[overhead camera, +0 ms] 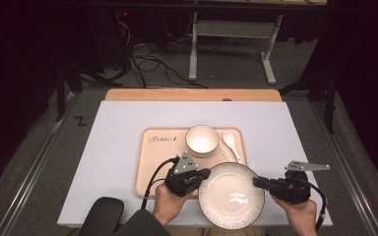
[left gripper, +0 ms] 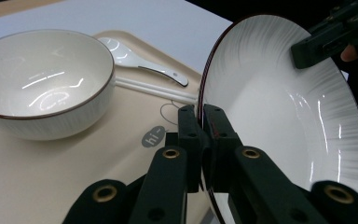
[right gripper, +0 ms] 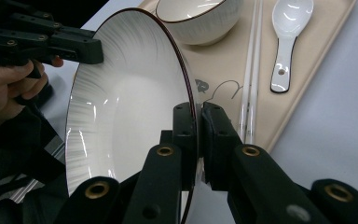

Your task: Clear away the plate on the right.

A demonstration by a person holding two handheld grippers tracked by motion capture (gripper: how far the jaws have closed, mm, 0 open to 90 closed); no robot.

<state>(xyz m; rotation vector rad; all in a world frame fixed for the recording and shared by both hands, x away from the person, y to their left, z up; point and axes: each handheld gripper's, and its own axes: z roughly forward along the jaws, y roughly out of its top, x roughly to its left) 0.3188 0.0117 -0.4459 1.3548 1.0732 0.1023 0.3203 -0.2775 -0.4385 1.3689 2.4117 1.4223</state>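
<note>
Now the plate (overhead camera: pixel 231 194) hangs between the two, its rim pinched on one side by the left hand-held gripper (overhead camera: pixel 203 178) and opposite by the right hand-held gripper (overhead camera: pixel 258 183), so both should move together, level, toward the tray (overhead camera: pixel 150 167).

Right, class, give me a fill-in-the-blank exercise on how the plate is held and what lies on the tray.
1. Both grippers, left gripper and right gripper, clamp the rim of the ____.
2. The bowl sits on the ____.
3. Beside the chopsticks lies a white ____.

Missing words: plate; tray; spoon
</note>
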